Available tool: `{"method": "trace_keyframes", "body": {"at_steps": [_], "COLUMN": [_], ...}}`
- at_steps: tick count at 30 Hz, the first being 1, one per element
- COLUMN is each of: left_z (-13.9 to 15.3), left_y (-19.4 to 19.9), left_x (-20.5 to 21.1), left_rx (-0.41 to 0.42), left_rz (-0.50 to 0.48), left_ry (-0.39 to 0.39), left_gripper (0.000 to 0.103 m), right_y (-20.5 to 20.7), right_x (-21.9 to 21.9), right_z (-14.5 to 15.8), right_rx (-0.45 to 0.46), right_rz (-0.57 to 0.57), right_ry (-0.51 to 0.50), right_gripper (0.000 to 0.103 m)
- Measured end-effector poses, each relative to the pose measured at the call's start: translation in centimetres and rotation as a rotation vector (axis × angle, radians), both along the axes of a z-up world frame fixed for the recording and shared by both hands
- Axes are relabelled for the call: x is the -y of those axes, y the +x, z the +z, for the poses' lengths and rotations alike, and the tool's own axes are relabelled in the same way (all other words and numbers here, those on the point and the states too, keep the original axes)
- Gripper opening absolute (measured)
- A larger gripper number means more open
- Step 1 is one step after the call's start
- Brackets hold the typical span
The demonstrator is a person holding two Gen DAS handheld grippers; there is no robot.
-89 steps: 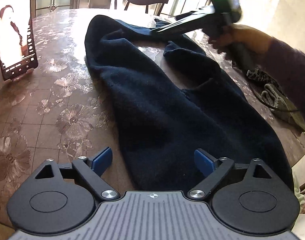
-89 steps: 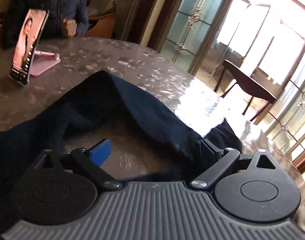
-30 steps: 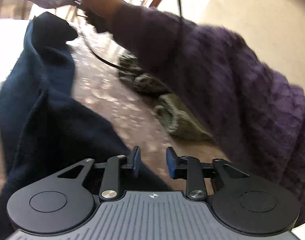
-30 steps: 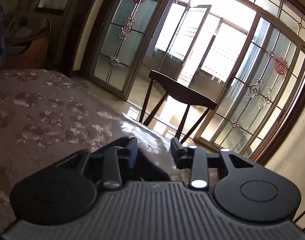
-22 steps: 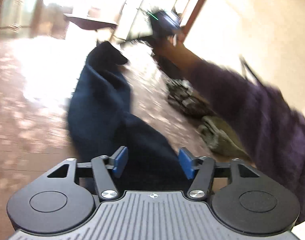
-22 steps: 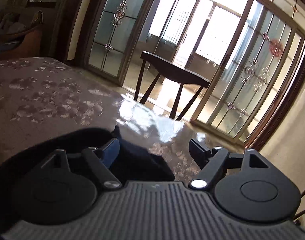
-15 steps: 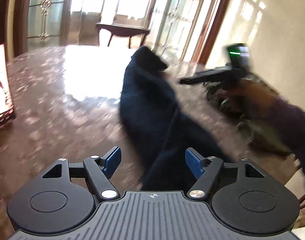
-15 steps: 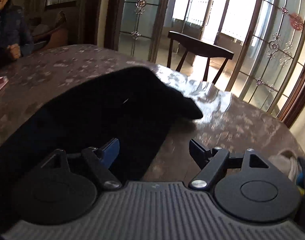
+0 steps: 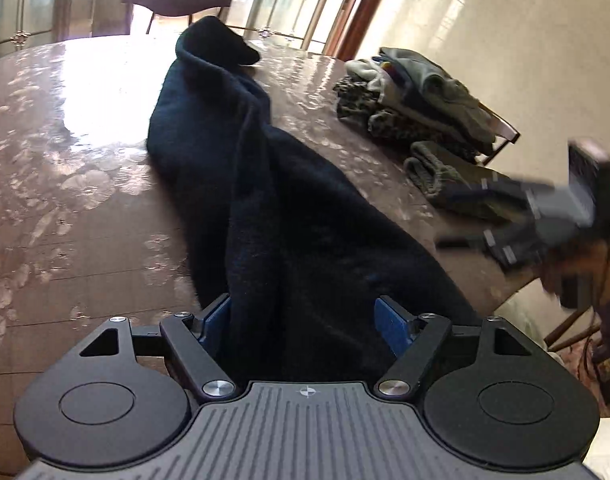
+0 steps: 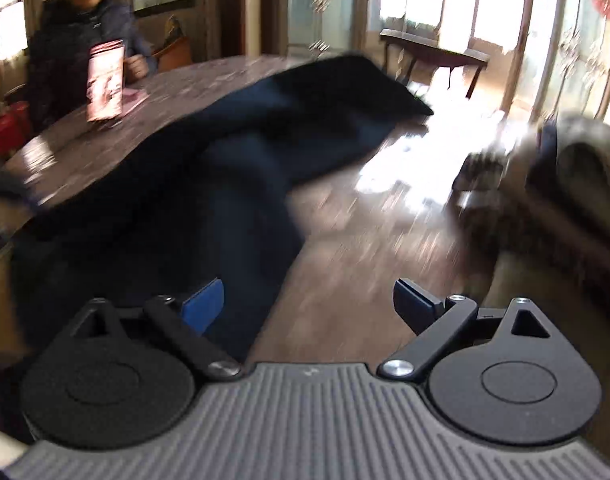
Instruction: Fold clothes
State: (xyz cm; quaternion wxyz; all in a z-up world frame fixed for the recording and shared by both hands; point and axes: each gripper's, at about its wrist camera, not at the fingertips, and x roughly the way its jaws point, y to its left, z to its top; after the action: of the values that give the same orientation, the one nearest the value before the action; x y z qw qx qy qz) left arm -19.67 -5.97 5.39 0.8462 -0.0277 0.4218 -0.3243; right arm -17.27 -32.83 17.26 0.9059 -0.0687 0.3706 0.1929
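Observation:
A dark navy garment (image 9: 265, 184) lies lengthwise on the flowered table (image 9: 65, 160), folded into a long narrow strip with its far end bunched up. My left gripper (image 9: 303, 314) is open at the near end. The cloth runs between its blue pads without being pressed. In the right wrist view the garment (image 10: 265, 128) stretches away to the left. My right gripper (image 10: 309, 304) is open and its jaws are still opening; only the cloth's edge lies under its left finger. The left wrist view shows the right gripper (image 9: 477, 216) blurred at the table's right edge.
A pile of olive and patterned clothes (image 9: 417, 100) sits at the right side of the table, close to the right gripper. A phone on a pink stand (image 10: 105, 80) stands at the far side, where a person (image 10: 81, 40) sits. A chair (image 9: 177, 0) stands beyond the table.
Both grippers have opened and let go of the garment. The right gripper swung back from the garment's far end to the near right edge. The left wrist view has swung left towards the garment.

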Motion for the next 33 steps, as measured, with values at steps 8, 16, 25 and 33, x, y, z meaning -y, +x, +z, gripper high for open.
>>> {"method": "trace_keyframes", "body": {"at_steps": [8,16,25,33], "left_z": [-0.2,0.4,0.8,2.1], "left_y": [0.0,1.3,4.2,5.5], "left_x": [0.8,-1.0,-3.4,-8.9], "left_rx": [-0.020,-0.045,-0.059,-0.048], "left_rz": [0.018,0.053,0.029,0.051], "left_ry": [-0.022,-0.076,0.008,0.114], "left_gripper": [0.078,0.078,0.078,0.078], "right_y": [-7.2,-6.9,-5.1,-2.6], "right_x": [-0.2,-4.5,-12.6,-21.1], "right_z": [-2.9,-4.1,-2.6,-3.0], "right_rx": [-0.058,-0.077,-0.018,-0.032], "right_rz": [0.025,0.131,0.392,0.621], "right_ry": [0.178,0.280,0.286,0.330], "right_gripper": [0.093,0.092,0.081,0.089]}}
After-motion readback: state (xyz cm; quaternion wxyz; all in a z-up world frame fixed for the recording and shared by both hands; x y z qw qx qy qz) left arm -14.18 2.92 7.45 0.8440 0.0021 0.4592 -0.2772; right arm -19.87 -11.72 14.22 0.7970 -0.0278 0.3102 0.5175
